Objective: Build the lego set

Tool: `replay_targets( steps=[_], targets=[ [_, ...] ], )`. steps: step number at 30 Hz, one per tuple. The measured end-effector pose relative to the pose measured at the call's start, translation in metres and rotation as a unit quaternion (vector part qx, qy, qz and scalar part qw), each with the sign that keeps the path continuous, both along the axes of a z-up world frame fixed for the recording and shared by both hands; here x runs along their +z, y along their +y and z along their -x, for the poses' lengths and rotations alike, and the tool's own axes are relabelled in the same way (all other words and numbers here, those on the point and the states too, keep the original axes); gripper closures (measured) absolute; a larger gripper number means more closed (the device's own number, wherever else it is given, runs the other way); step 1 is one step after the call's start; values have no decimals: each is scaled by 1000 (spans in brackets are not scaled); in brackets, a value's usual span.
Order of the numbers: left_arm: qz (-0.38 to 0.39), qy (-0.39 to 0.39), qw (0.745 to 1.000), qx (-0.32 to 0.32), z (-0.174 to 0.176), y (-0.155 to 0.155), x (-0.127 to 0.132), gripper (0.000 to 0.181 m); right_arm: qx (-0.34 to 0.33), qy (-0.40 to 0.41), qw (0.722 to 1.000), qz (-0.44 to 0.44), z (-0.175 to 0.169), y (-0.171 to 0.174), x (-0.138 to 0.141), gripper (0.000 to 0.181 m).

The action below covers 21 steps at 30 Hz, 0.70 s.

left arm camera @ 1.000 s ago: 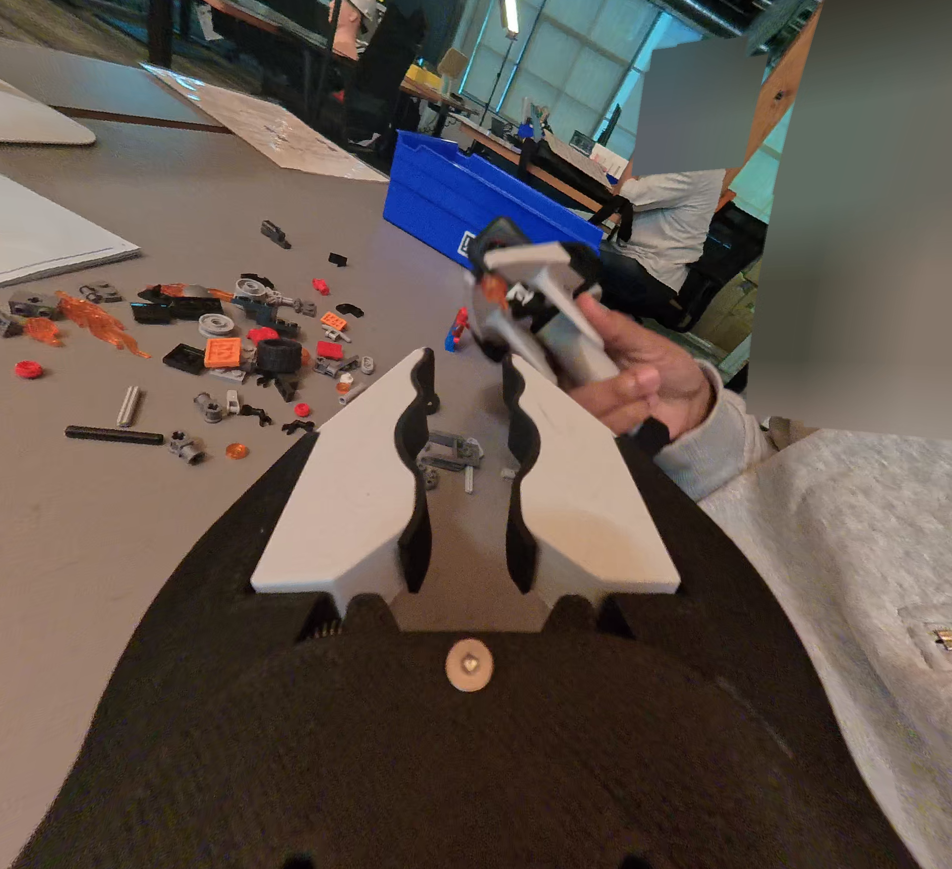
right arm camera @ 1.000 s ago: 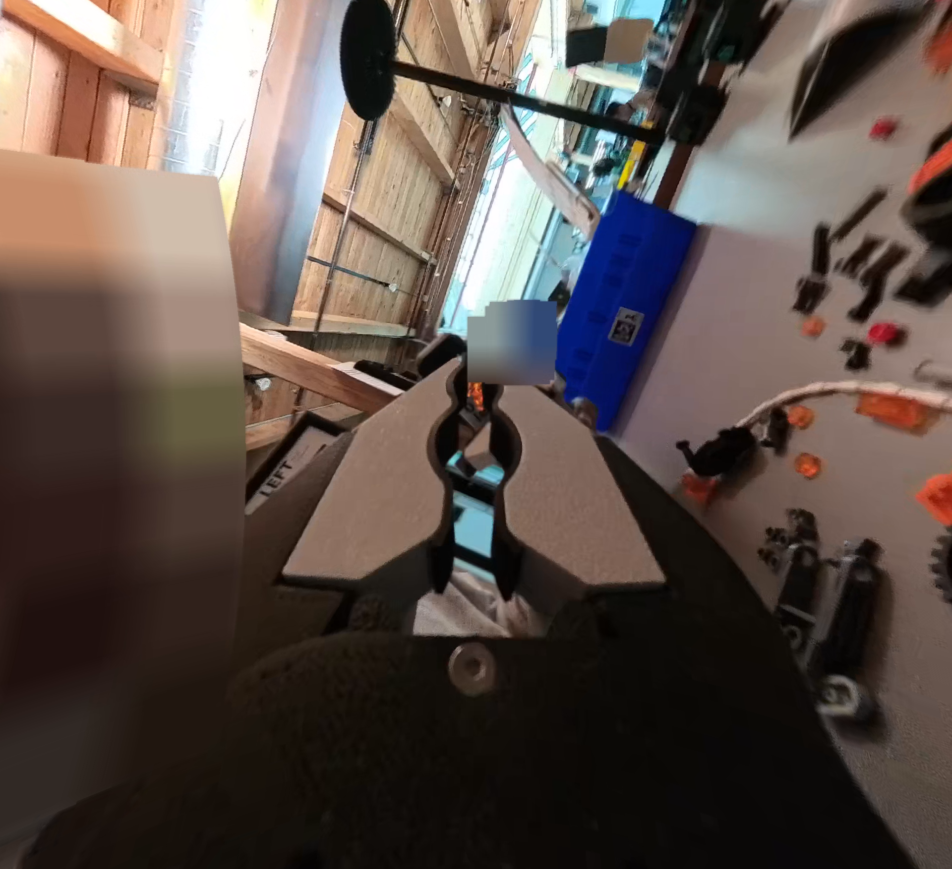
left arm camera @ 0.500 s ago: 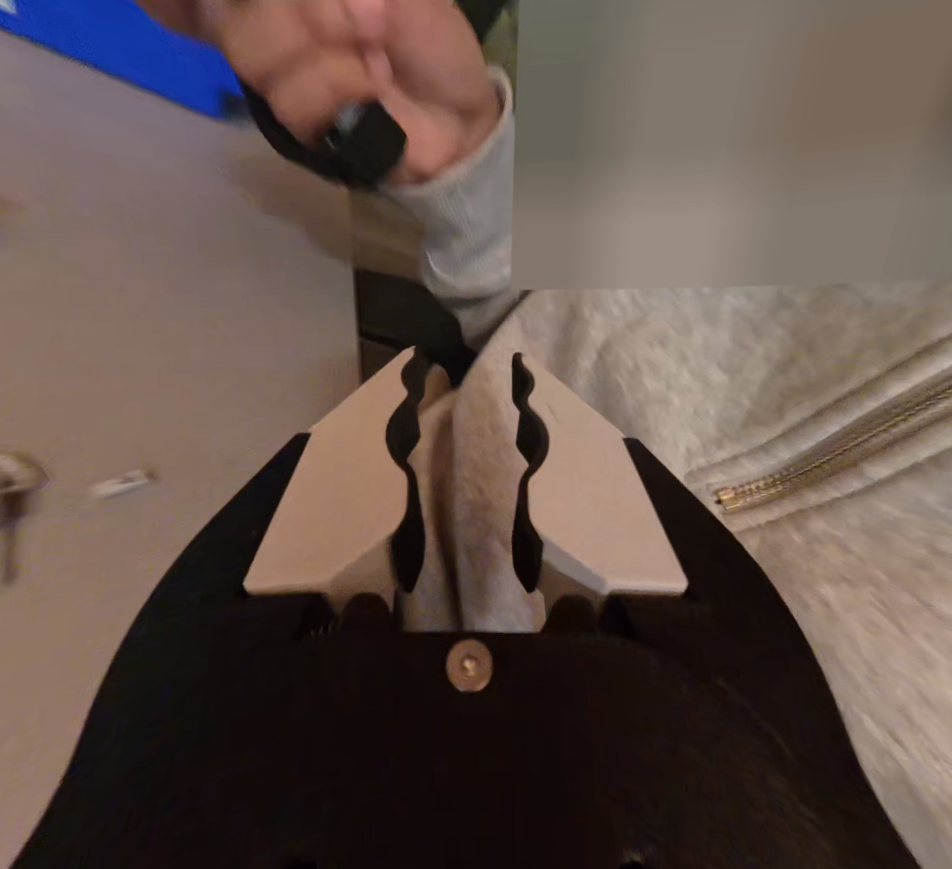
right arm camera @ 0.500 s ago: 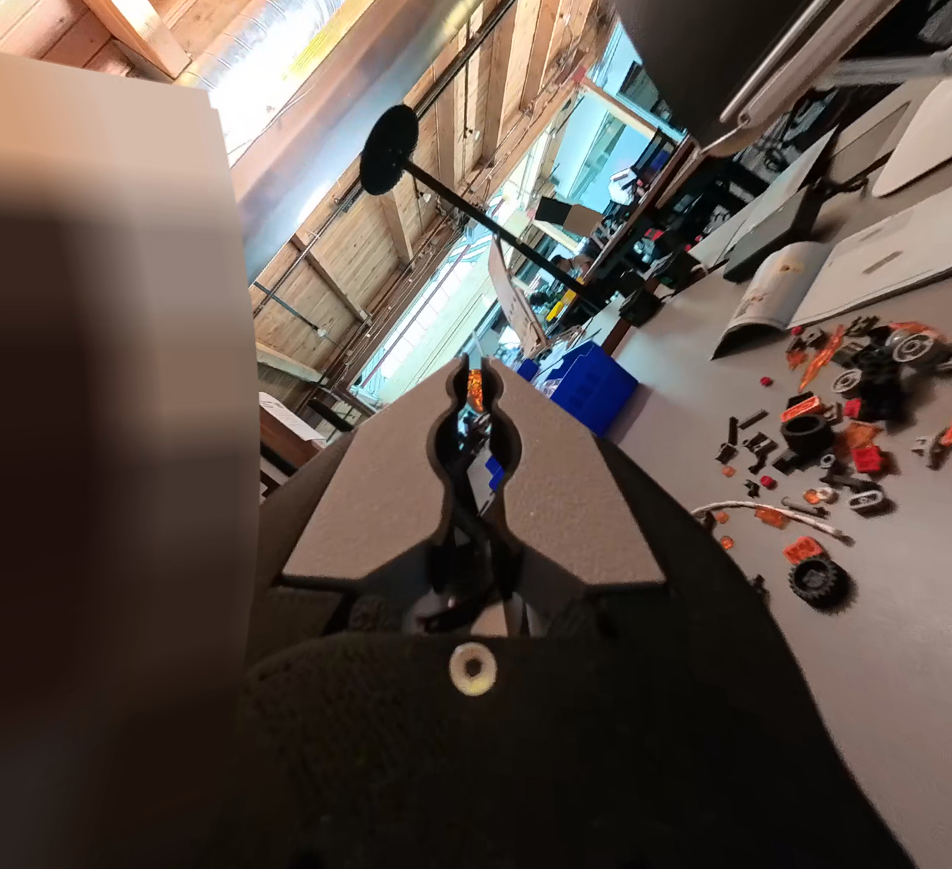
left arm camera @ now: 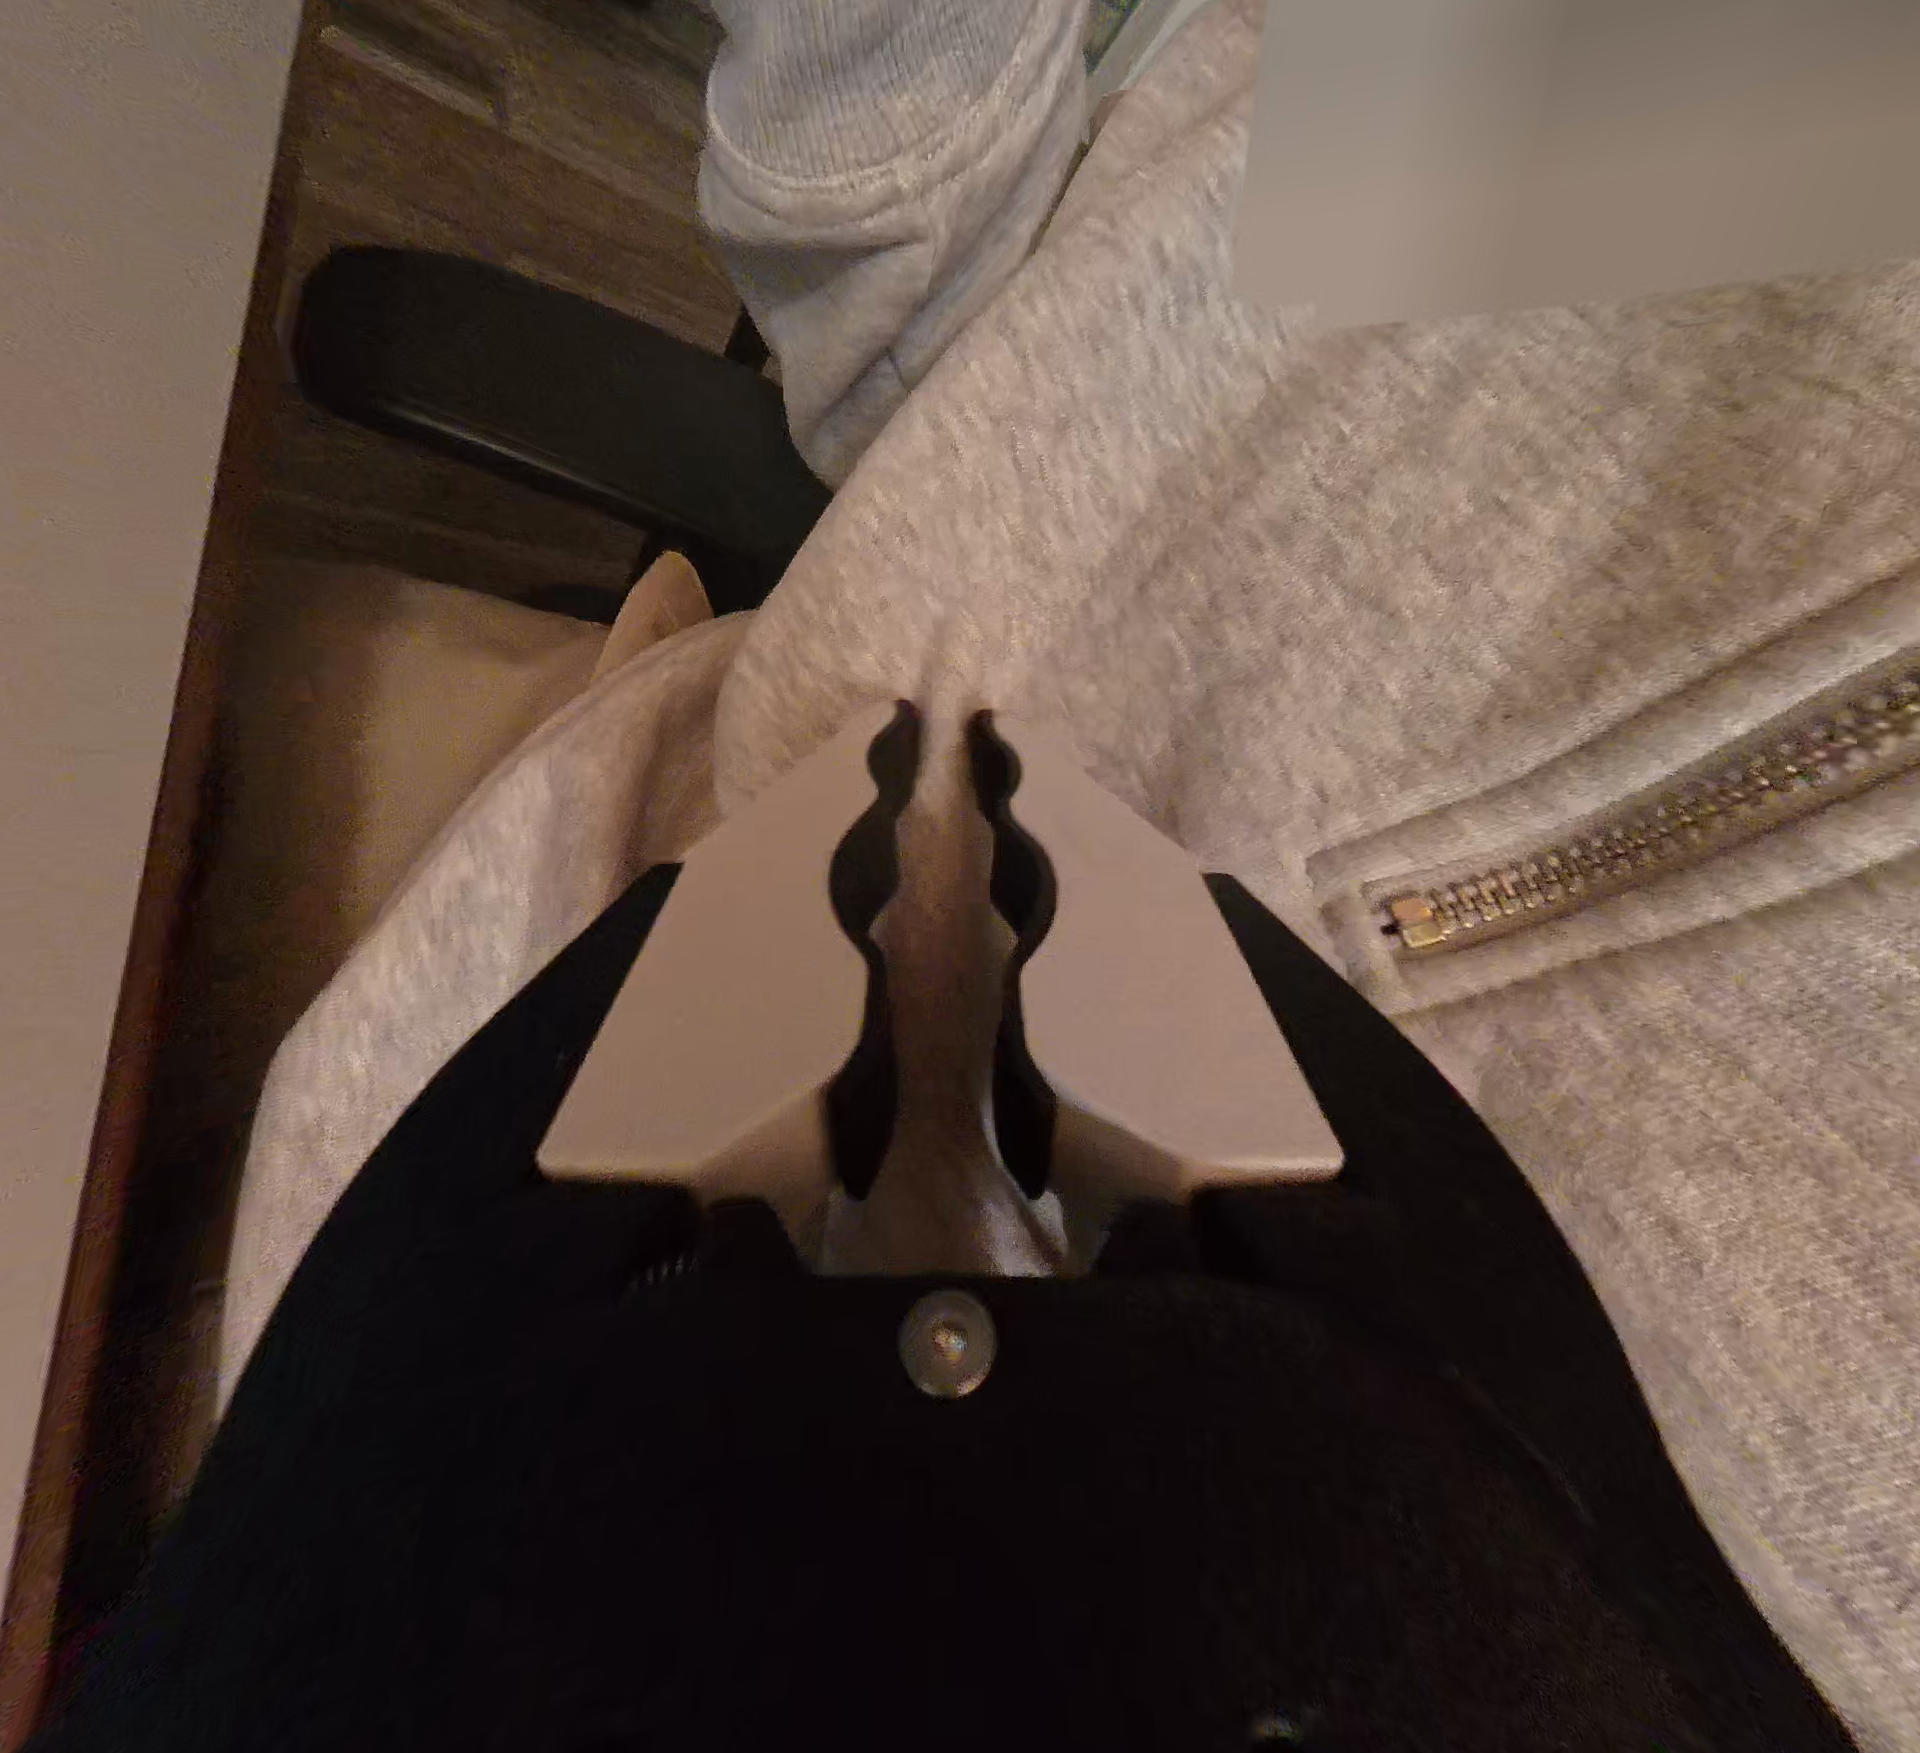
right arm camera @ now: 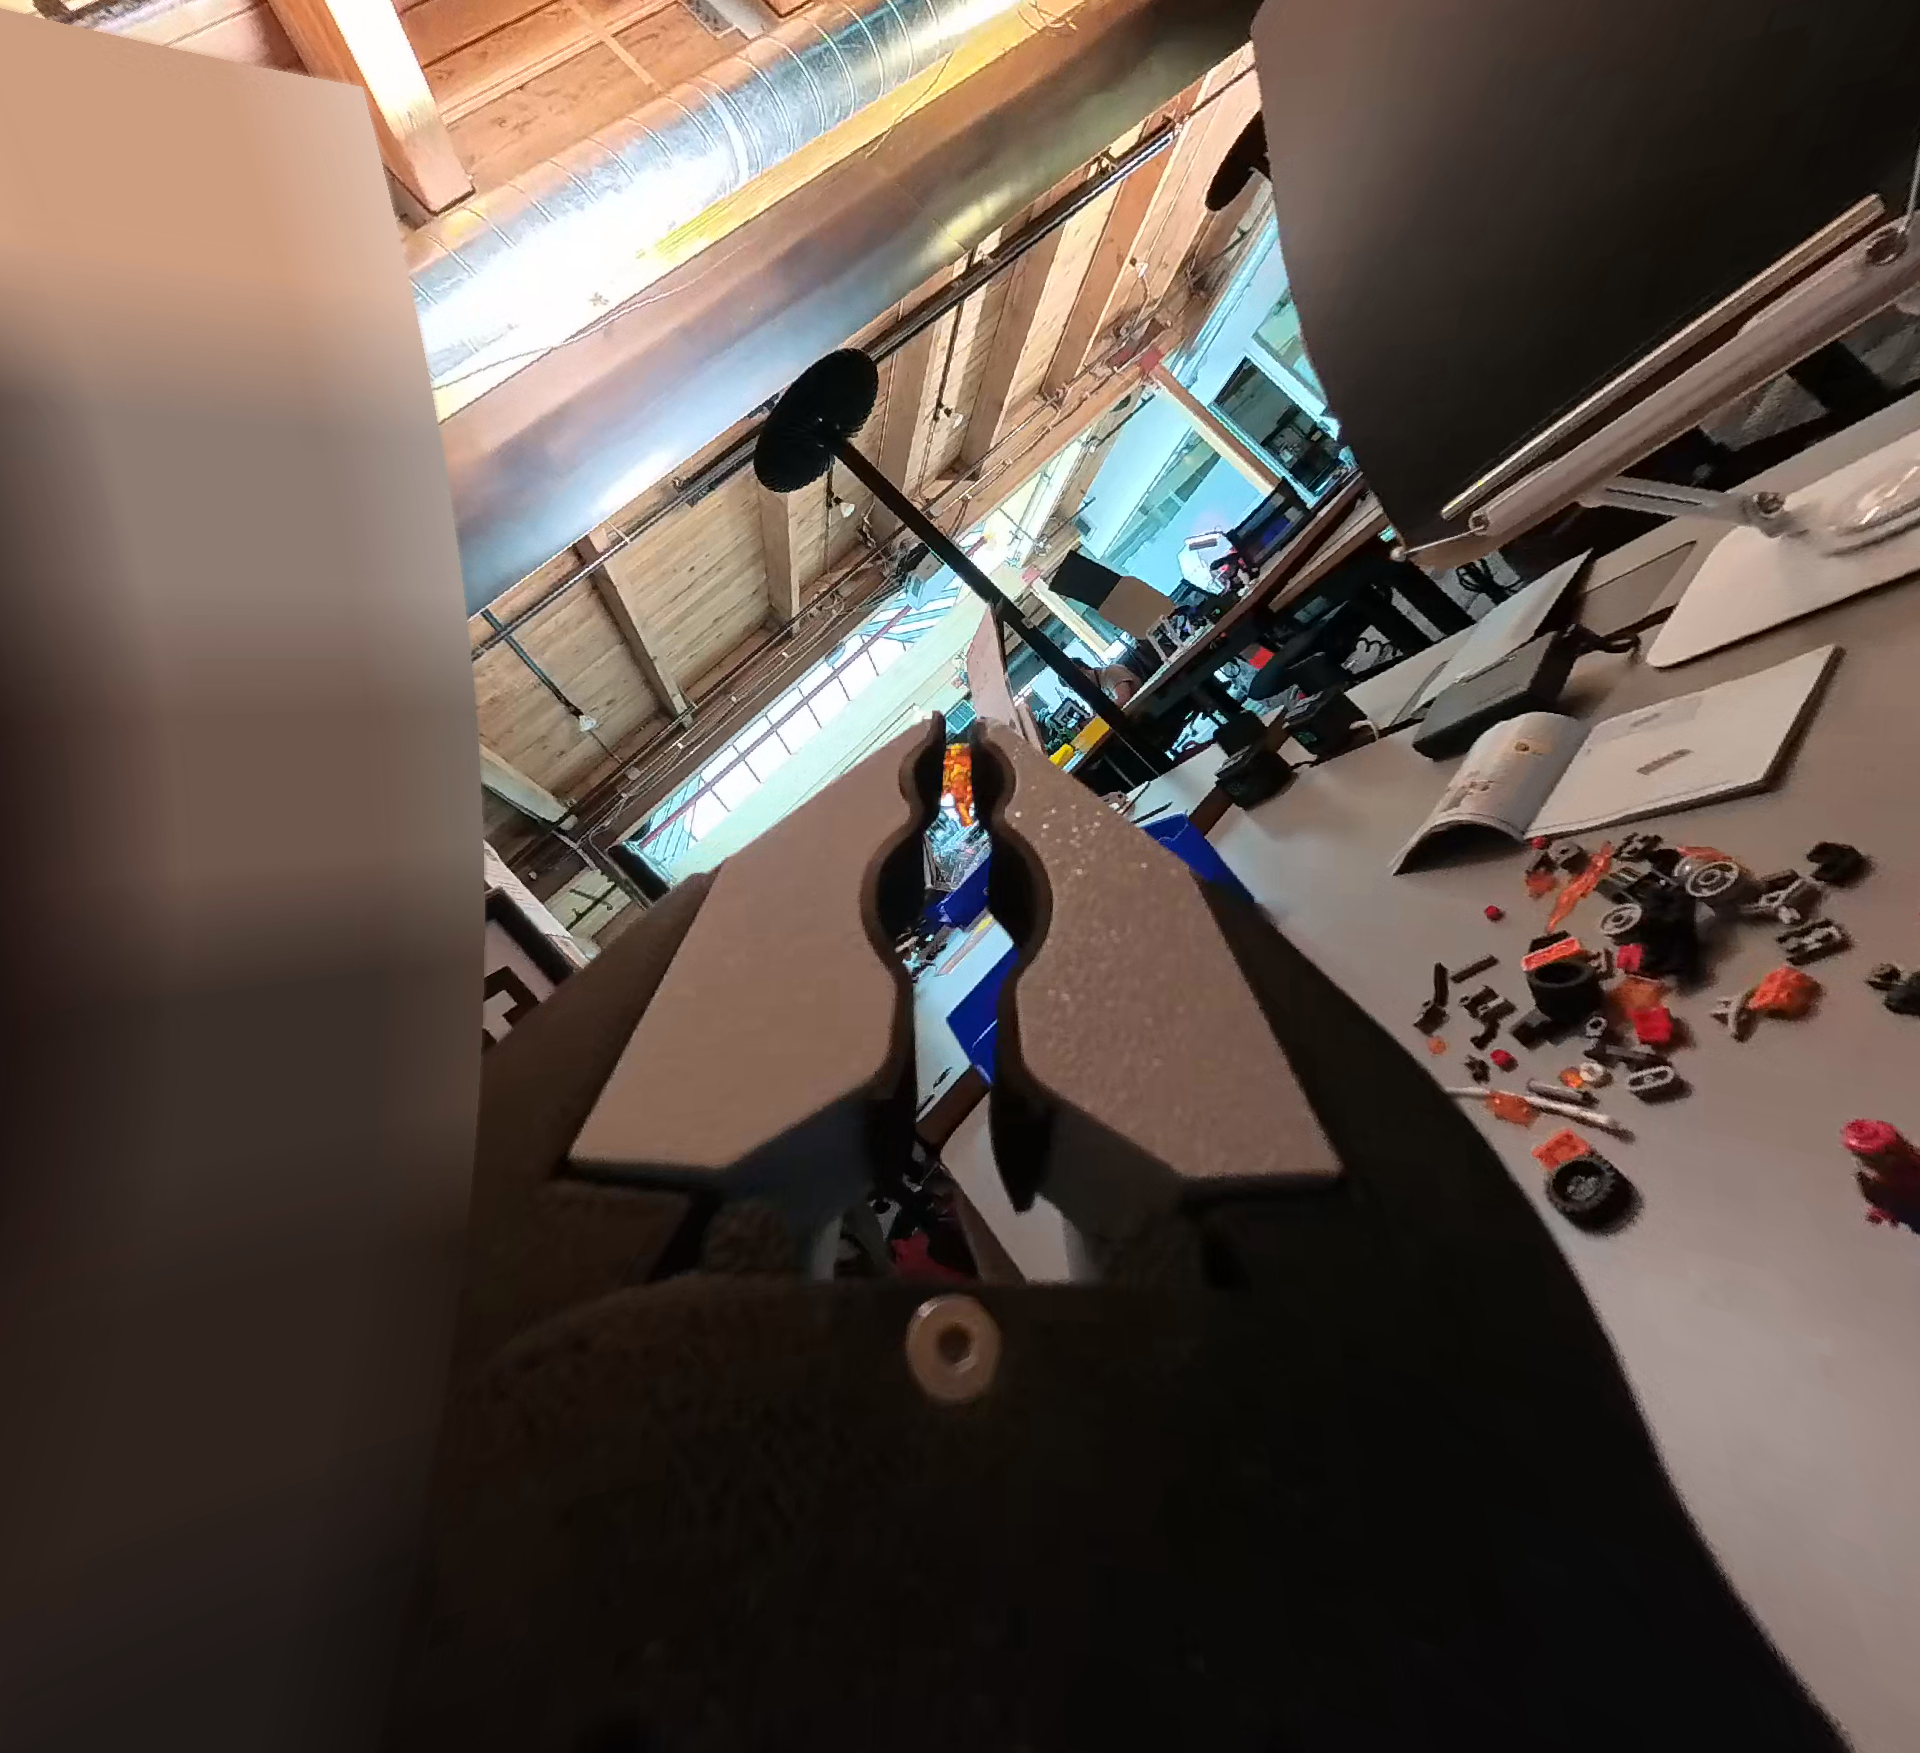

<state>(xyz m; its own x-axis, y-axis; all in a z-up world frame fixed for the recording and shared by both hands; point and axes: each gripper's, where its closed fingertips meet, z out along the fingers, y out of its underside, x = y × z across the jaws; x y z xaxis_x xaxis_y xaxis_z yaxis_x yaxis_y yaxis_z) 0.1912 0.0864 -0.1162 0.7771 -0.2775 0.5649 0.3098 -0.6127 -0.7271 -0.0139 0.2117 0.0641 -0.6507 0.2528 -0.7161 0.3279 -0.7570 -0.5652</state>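
Loose lego pieces (right arm camera: 1662,955), orange, black, red and grey, lie scattered on the grey table (right arm camera: 1766,1391) at the right of the right wrist view. My right gripper (right arm camera: 958,747) is raised off the table, pointing up toward the ceiling, and is shut on a small translucent orange piece (right arm camera: 956,773) at its tips. My left gripper (left arm camera: 940,716) points away from the table at a person's grey zip hoodie (left arm camera: 1455,664). Its jaws are nearly together with nothing seen between them, and the tips are close against the fabric. No lego shows in the left wrist view.
A black wheel (right arm camera: 1584,1184) and a red figure part (right arm camera: 1886,1173) lie nearest on the table. An open instruction booklet (right arm camera: 1621,768), a monitor (right arm camera: 1558,145) on its stand and a blue bin (right arm camera: 1184,846) stand farther back. The left wrist view shows a grey sleeve (left arm camera: 883,93), a black chair armrest (left arm camera: 540,394) and the table edge. The grippers' ends are close to 30 centimeters from one another. My right gripper's tips are some 25 centimeters from the black wheel (right arm camera: 1584,1184).
My left gripper swung off the table and its lego pieces toward the hoodie, and its jaws narrowed. My right gripper turned, bringing more of the table into view, still holding the orange piece.
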Motion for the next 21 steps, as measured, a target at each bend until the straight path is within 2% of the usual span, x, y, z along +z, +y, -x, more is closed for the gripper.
replay_targets(
  steps=[2, 8, 13, 15, 19, 21],
  targets=[
    [-12, -2, 1000, 7, -3, -1, 6, 179, -2, -5, 1000, 4, -8, 2, -4, 179],
    [-14, -51, 998, -16, -39, -8, 14, 181, -6, -25, 999, 24, -46, 4, -23, 179],
    [-62, -104, 992, -33, -69, -26, 61, 181, -34, -13, 999, 5, -95, 12, -18, 179],
    [-66, -94, 992, -56, -94, -36, 73, 181, -47, -8, 999, -5, -116, 14, -14, 180],
    [-42, -56, 993, -94, -147, -50, 68, 181, -63, 4, 998, -18, -156, 11, -9, 180],
    [-35, -41, 994, -96, -159, -51, 59, 180, -67, 7, 997, -22, -172, 7, -11, 180]
  ],
)
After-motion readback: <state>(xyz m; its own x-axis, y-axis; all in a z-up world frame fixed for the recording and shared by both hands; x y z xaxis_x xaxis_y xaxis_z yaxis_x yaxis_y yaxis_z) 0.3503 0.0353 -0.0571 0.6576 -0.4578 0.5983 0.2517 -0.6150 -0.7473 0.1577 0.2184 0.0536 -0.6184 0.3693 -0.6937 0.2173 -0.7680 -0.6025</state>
